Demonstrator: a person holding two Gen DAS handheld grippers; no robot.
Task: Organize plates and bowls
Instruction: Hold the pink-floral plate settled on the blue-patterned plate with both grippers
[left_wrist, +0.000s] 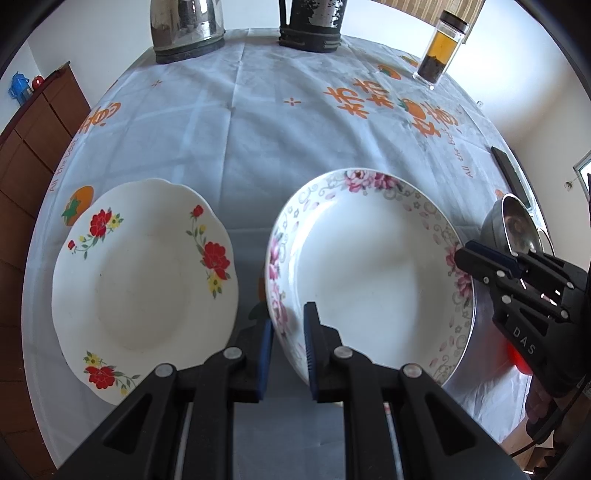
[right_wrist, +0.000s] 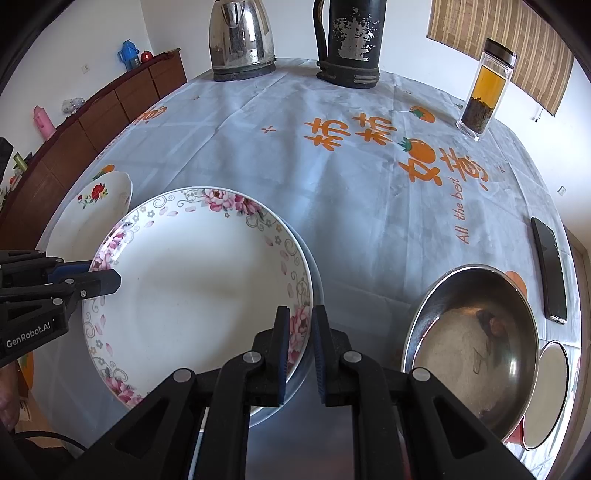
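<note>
- Left gripper (left_wrist: 289, 334) – jaws pinched onto the near-left rim of the pink plate (left_wrist: 373, 273); one finger inside the rim, one outside.
- Right gripper (right_wrist: 300, 334) – clamped the same way on the pink plate's near-right rim, fingers either side of the edge.
- Pink plate appears lifted and tilted between the two grippers; in the right view a second rim or base shows just under its right edge – cannot tell what it is.
- Red plate (left_wrist: 144, 288), scalloped, red flowers, lies flat just left of the pink plate, not touching it.
- Steel bowl (right_wrist: 472, 347) sits right of the pink plate, apart from it; a smaller dish (right_wrist: 550, 391) with an orange underside lies at the bowl's right edge.
- Phone (right_wrist: 550, 269) is further right, beyond the bowl.
- Behind the pink plate, well apart: kettle (right_wrist: 242, 40), dark flask (right_wrist: 351, 44), tea jar (right_wrist: 484, 88).
- All on a pale cloth (right_wrist: 295, 155) with orange print.
- Cabinet (right_wrist: 92, 114) stands off to the left.
</note>
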